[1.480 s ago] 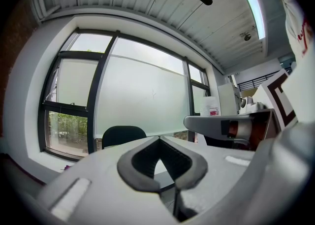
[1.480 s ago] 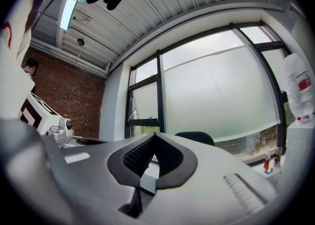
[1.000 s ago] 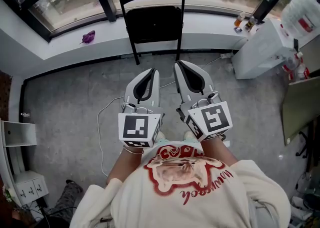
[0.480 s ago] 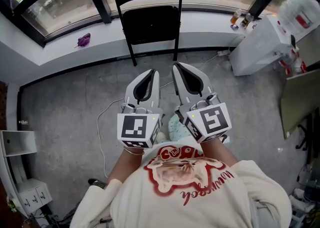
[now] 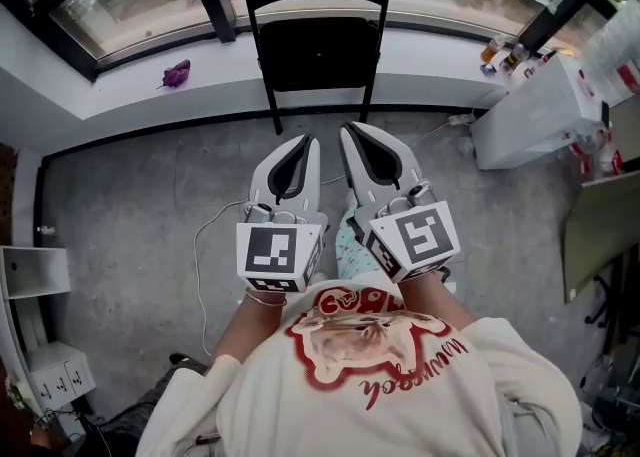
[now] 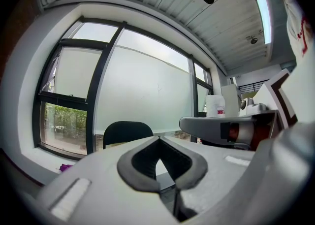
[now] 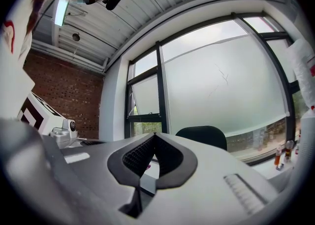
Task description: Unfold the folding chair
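Found the folding chair [image 5: 318, 50] folded flat and upright at the far edge of the floor [image 5: 130, 195], backed against the low wall under the window sill [image 5: 130, 85], black all over, with the seat tipped up against the backrest. Held the left gripper [image 5: 306, 142] and the right gripper [image 5: 349, 131] side by side above the floor, near each other but apart, both aimed at the chair and short of it, touching nothing. Read the left jaws in the left gripper view as closed, tips met, with only the hollow between the dark pads and nothing gripped there. Read the right jaws in the right gripper view the same: shut tip to tip and empty. Caught the chair's rounded top beyond the closed tips in both gripper views, a little to the left in the left one and a little to the right in the right one. Noted a small purple thing [image 5: 177, 73] toward the sill's left end, small bottles [image 5: 505, 52] at its right end, a white cable [image 5: 203, 245] looping across the floor left of the grippers, a white cabinet [image 5: 530, 110] at the floor's right edge and a white shelf [image 5: 35, 270] at its left edge.
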Motion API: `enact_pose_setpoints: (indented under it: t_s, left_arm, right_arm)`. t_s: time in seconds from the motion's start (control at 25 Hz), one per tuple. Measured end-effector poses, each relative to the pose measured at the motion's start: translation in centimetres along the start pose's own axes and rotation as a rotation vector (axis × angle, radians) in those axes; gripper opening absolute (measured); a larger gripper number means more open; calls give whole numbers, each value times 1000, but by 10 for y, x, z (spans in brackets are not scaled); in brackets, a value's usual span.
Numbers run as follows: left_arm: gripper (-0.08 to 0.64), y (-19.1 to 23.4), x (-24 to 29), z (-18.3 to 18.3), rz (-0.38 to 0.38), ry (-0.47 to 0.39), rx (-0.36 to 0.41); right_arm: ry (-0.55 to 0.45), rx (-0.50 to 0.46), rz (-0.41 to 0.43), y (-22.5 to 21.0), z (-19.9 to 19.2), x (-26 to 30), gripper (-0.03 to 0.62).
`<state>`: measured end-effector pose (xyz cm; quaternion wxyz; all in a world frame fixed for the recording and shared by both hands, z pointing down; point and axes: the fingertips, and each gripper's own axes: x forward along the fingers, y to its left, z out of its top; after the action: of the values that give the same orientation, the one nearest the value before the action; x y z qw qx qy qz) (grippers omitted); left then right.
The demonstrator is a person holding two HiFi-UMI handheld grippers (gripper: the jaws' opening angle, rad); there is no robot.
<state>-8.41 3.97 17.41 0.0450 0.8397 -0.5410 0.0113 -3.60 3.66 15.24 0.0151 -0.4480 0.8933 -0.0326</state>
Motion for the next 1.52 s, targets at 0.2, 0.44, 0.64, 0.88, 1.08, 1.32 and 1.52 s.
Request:
enact_pose_setpoints:
  t_s: [0.2,0.44,0.64,0.88,1.08,1.32,1.52]
  left_arm:
    - [1,24,69,-3,16,16,4]
    - [1,44,177,-7,32,30,-7]
    - [1,57,253,-7,69,53,-9]
    - [1,78,293,-12,134,99,-2]
    - [1,98,298,-30,160,161,-25]
    - [1,117,314,-48,138,205,-45]
    - [1,132,325,-59,140,227,19]
  right_arm:
    - [-7,-6,12,-51,0,54,25]
    - [-1,-1,53,-126,3,130,25]
    - [41,22,99,-183,0,178,25]
    - [88,64,140,-218,-12,219,25]
    - [129,86,131,-227,-33,240,25]
    - [182,52,97,-234,-48,255,25]
    - [207,48,59,-248,-61,264,25]
